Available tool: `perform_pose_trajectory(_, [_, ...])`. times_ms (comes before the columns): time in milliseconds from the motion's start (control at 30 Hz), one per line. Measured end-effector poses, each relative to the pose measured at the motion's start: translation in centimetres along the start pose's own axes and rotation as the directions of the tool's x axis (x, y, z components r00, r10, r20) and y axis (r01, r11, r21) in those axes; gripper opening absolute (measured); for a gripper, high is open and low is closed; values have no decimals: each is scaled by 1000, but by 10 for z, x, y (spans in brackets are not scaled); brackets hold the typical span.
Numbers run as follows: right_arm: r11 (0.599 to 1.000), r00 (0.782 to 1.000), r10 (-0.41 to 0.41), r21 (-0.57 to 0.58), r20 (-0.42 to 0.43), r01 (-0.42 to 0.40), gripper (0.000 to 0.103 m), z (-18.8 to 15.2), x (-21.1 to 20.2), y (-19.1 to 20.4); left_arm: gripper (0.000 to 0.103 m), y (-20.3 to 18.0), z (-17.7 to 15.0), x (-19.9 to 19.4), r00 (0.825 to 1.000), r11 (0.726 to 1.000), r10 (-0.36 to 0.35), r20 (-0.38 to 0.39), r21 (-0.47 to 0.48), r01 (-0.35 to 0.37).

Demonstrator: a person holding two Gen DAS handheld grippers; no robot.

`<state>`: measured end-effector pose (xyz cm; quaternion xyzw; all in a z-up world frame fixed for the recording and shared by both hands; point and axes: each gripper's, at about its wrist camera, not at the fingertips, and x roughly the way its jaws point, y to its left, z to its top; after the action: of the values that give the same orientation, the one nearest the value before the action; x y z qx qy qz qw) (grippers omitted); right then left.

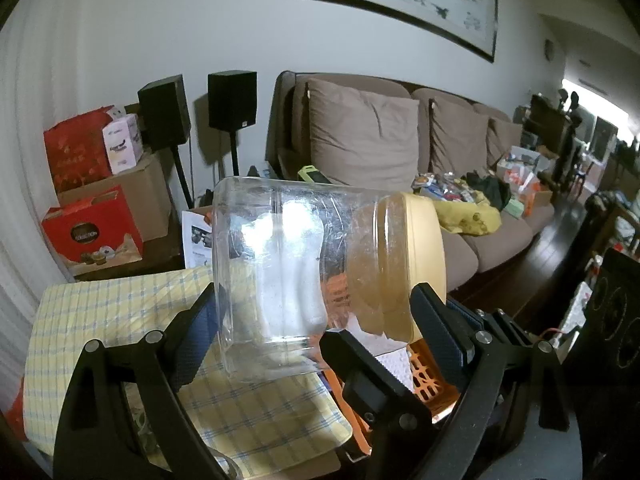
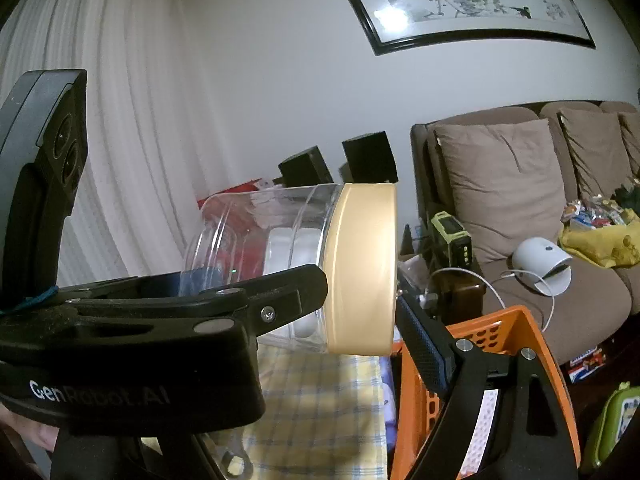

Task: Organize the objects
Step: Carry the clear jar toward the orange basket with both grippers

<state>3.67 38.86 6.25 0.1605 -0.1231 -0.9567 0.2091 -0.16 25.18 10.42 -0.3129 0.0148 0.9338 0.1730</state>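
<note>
Jar (image 1: 288,272), clear plastic, tan-lidded, lies sideways clenched in left claw (image 1: 320,320); right claw's (image 2: 360,304) grip unclear.

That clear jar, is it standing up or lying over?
Lying over: the clear jar is sideways in the air, tan lid pointing right, lid on.

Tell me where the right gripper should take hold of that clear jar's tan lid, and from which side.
Grip the tan lid across its smooth side band, one finger on each opposite side. The clear jar lies roughly sideways in the left gripper, which spans it from base to lid, so the lid's flat top faces sideways. Probably best for the right gripper to straddle the lid squarely from that end.
</note>
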Motion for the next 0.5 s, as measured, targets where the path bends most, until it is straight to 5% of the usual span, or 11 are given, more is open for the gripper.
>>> perform_pose_trajectory(500, [1000, 1000, -16, 17, 22, 16, 85, 4, -9, -13, 92, -15, 6, 5, 1000, 1000, -13, 1, 22, 13])
